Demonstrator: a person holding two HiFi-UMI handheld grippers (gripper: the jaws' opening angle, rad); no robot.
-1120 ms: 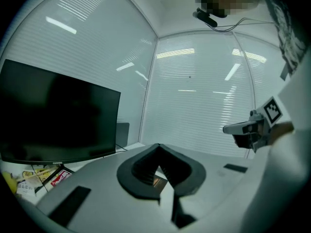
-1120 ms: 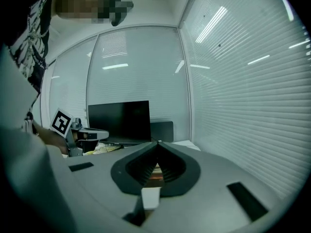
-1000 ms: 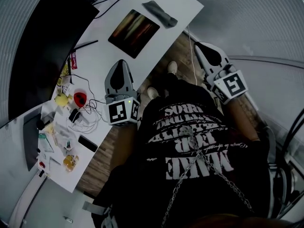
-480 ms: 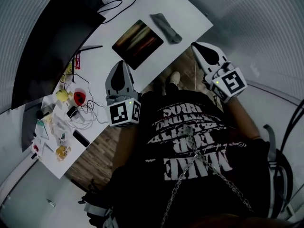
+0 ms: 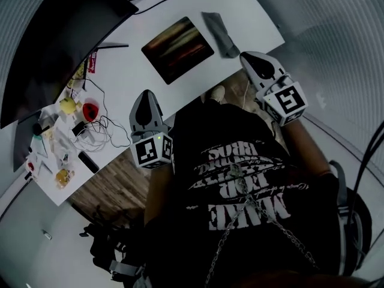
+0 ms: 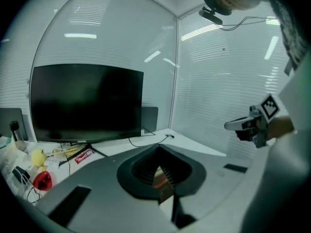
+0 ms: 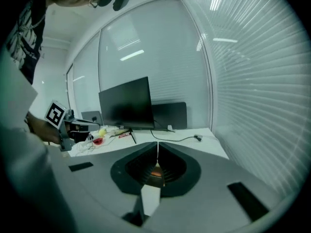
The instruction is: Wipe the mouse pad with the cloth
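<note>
Monitor [image 5: 54, 41] cut by top edge; desk clutter [image 5: 57, 146] unidentifiable

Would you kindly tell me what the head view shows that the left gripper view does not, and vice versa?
Only the head view shows the grey cloth lying on the table, and the wooden floor. Only the left gripper view shows the camera on the person's head. Both show the dark monitor, the red object and the right gripper.
</note>
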